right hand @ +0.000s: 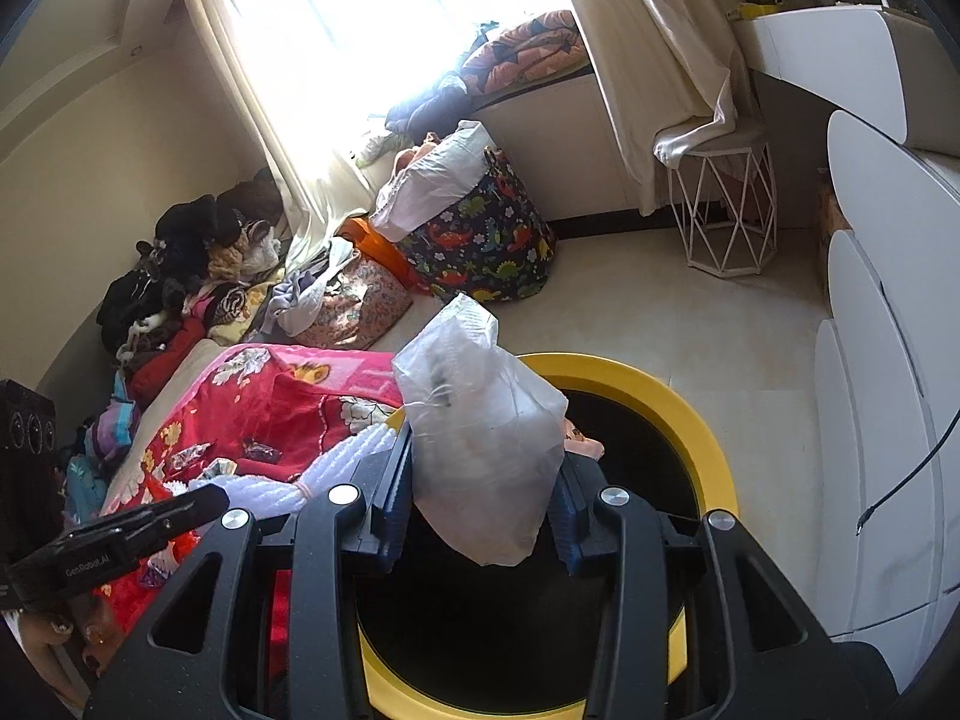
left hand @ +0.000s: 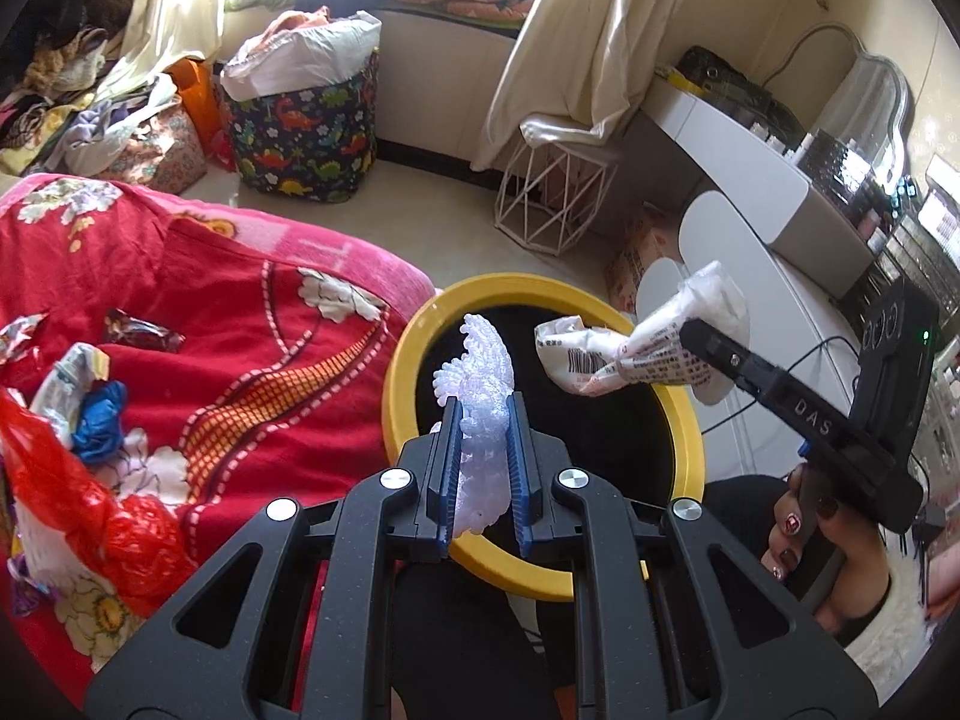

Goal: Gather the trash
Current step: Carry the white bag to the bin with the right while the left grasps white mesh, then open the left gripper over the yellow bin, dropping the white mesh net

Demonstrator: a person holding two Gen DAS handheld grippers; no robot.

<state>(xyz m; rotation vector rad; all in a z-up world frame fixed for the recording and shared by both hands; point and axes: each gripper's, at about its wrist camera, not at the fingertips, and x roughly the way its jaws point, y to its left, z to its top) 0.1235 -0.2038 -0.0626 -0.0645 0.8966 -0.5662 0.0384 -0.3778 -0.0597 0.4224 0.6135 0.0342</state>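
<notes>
Left tool nearly closed, pinching white foam net sleeve over yellow bin. Right tool partly open, pads clamping crumpled white plastic bag above same bin's dark mouth, beside bed.

The left gripper is matte black plastic with ribbed blue pads and round silver screws on its linkage arms. The right gripper matches it, white "DAS" lettering on its side. The person's right hand has dark, decorated nails.
</notes>
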